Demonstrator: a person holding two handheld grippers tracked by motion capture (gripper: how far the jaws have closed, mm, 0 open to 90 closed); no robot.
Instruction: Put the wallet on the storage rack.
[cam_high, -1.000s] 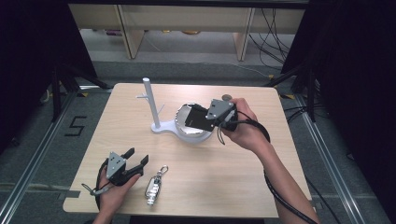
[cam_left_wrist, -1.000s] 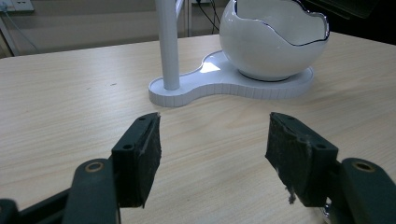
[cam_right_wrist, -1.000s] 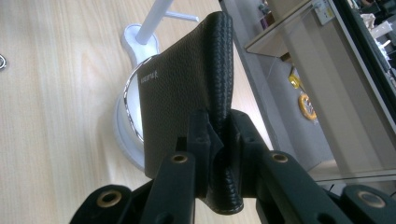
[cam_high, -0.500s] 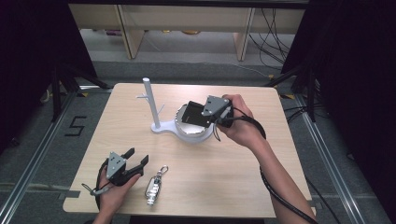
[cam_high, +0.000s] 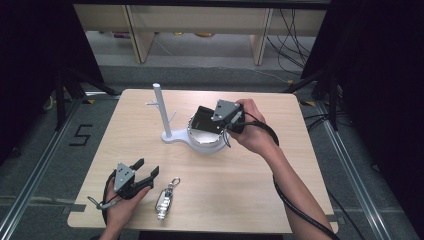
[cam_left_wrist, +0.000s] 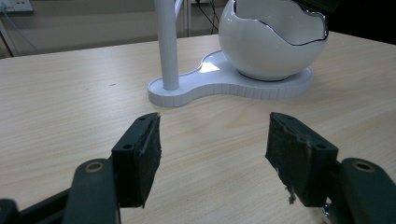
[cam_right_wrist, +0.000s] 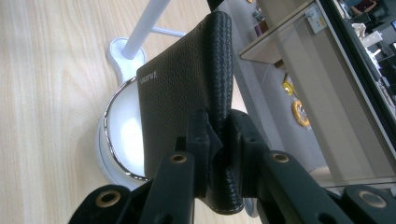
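Wallet, black and pebbled, sits clamped between the jaws of the right gripper, held over the white bowl near the middle of the desk. In the right gripper view the wallet stands on edge, its lower part pinched at the fold, with the bowl's chrome rim just below it. The bowl shares a white base with an upright post. The left gripper rests at the desk's near left edge, jaws spread apart and holding nothing; its view looks across bare wood toward the post and bowl. Keys lie just beside the left gripper, on its right.
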